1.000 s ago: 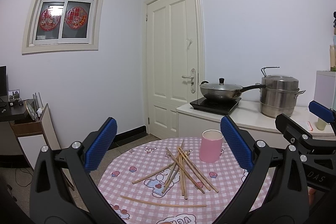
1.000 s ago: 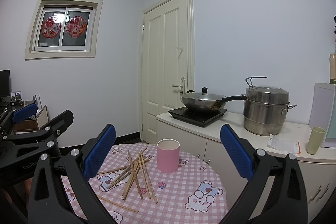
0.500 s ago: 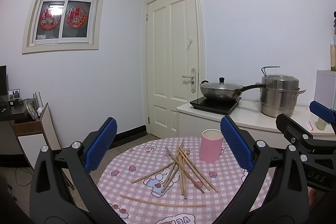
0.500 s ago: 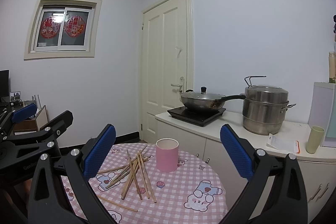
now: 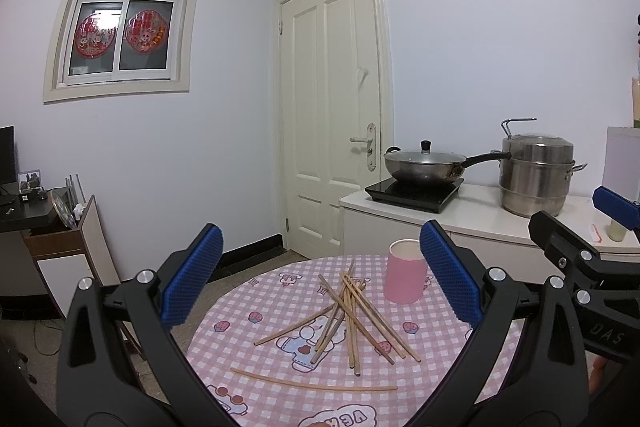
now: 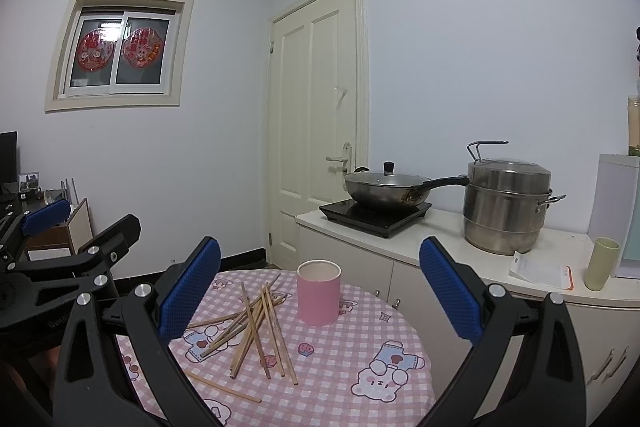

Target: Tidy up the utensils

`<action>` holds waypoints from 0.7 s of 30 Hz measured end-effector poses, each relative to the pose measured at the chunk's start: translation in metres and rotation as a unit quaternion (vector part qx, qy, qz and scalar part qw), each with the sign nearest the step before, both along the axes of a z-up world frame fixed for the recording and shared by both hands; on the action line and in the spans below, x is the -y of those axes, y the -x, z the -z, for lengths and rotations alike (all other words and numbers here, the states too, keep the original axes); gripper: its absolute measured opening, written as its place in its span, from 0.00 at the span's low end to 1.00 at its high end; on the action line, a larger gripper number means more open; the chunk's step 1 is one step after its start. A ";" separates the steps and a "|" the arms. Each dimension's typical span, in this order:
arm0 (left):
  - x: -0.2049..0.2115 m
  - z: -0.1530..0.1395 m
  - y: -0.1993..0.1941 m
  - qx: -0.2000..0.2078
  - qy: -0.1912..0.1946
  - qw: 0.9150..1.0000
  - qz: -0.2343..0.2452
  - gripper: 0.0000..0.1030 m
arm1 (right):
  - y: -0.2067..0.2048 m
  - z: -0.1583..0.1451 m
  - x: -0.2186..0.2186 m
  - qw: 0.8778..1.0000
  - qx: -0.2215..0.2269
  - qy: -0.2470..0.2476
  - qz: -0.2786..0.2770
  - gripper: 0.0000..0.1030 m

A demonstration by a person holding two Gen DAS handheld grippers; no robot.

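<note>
Chopsticks (image 5: 352, 311) lie beside pink cup (image 5: 405, 277); both tools gape empty; only right view shows green cup (image 6: 601, 263).

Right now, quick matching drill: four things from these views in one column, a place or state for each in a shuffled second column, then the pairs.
Things:
1. pink cup
2. chopsticks
3. wok
4. green cup

Places or states:
A. on the black induction cooker
B. lying scattered on the checked tablecloth
C. upright on the white counter, far right
D. upright on the round table, no chopsticks in it

Pairs: 1-D, 2-B, 3-A, 4-C
</note>
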State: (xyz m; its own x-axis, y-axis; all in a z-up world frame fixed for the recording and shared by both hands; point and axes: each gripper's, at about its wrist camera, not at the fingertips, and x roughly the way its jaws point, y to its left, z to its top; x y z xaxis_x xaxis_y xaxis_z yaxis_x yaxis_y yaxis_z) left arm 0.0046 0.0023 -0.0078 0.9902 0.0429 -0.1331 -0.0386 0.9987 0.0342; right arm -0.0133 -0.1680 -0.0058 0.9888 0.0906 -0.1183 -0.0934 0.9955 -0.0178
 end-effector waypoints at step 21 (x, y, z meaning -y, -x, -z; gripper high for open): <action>-0.021 0.051 -0.058 -0.106 0.001 0.994 -0.013 0.94 | -0.056 0.045 -0.010 0.996 -0.082 0.013 -0.021 0.93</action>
State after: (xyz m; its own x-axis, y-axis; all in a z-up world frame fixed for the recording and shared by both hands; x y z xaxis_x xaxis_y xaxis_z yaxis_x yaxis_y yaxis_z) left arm 0.0621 0.0235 -0.0591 0.9387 0.0668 -0.3383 -0.0557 0.9975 0.0425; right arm 0.0423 -0.1582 -0.0504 0.9517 0.1259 -0.2799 -0.1380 0.9901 -0.0239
